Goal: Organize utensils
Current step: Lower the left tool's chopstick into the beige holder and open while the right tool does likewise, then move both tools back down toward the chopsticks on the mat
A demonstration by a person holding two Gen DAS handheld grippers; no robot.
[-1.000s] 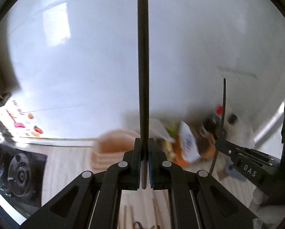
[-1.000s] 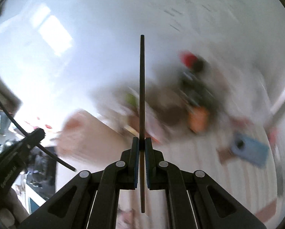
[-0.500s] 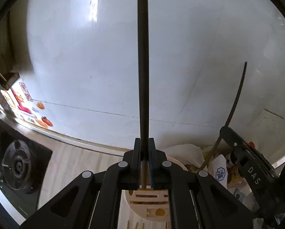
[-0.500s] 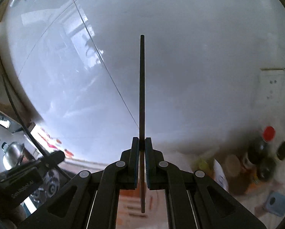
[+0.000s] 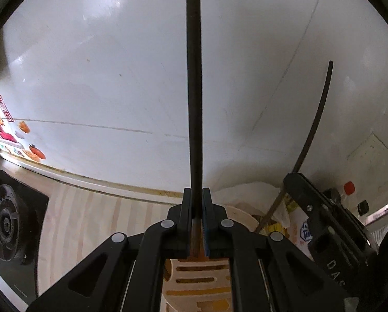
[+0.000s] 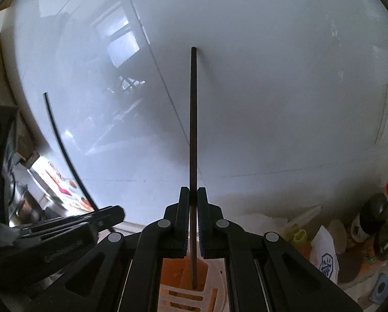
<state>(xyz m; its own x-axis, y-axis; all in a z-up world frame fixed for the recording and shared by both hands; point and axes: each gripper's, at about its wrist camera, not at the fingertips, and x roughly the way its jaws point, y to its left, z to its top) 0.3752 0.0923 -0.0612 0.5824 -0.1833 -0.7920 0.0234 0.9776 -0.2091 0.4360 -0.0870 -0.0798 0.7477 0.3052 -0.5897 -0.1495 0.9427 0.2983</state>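
Utensil holder set on the counter before the wall
The slotted holder [image 5: 201, 283] is seen below both grippers; a stove burner [image 5: 4, 223] lies to its left, bottles [image 6: 383, 218] and packets [image 6: 323, 252] to its right.

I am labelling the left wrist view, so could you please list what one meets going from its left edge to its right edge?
Stove burner → wall stickers → chopstick clamped in the left gripper → second chopstick held by the right gripper → red-capped bottle.

Glossy white tiled wall [image 5: 116, 65], wooden counter [image 5: 95, 208]
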